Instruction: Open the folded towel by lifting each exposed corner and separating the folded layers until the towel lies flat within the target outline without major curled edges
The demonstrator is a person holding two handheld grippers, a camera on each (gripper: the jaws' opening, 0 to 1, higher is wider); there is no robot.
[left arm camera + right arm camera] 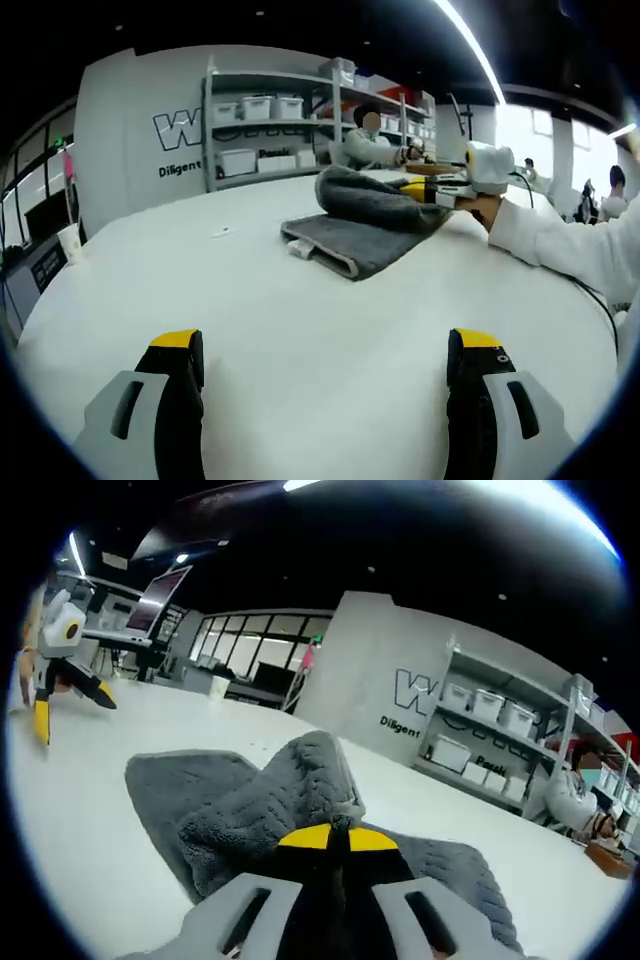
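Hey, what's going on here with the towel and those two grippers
A person is unfolding a grey towel on a white table using two handheld grippers. The right gripper is shut on a raised fold of the towel, lifting that part into a hump while the rest lies on the table. The left gripper is open and holds nothing, hovering over bare table short of the towel. The towel is still partly folded and bunched, not yet flat.

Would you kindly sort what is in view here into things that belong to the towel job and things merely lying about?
Job:
grey towel
right gripper, shut on a raised fold
left gripper, open
white table

Lying about:
shelving with bins
paper cup
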